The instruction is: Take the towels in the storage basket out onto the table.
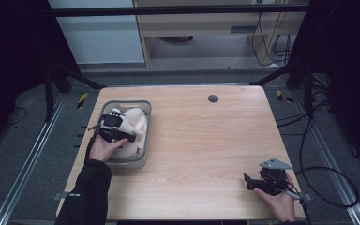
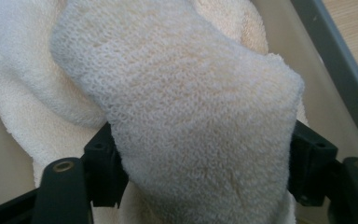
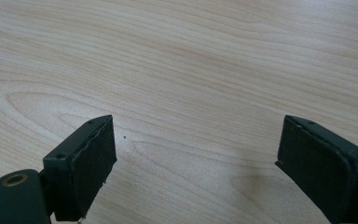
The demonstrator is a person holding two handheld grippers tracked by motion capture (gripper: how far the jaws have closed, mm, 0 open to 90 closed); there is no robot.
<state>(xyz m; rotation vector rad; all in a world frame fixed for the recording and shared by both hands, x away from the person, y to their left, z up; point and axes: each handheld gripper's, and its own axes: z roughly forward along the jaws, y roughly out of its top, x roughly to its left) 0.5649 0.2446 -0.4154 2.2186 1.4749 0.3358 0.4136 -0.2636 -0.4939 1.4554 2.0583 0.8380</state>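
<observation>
A cream towel point(image 2: 177, 121) lies bunched in the grey bin point(image 1: 144, 108) at the left side of the table point(image 1: 206, 140), heaped above the rim. My left gripper point(image 2: 200, 172) reaches down into the bin, and a thick fold of the terry fills the space between its jaws; both pads sit against the cloth and the fold bulges above them, so I read this as a grip on the towel, though a loose one. The towel looks light, soft and limp. It should sag and trail when lifted, and one fold may slide out of the rest, so I judge a deep bite on a doubled fold, like this one, safer than a pinch at a thin edge. Its loops give the pads plenty to catch; nothing here is fragile. My left hand point(image 1: 104, 147) rests over the bin's near wall. Well apart, at the near right corner of the table, my right gripper point(image 3: 196, 154) hovers low over bare wood, its jaws wide apart and holding nothing.
</observation>
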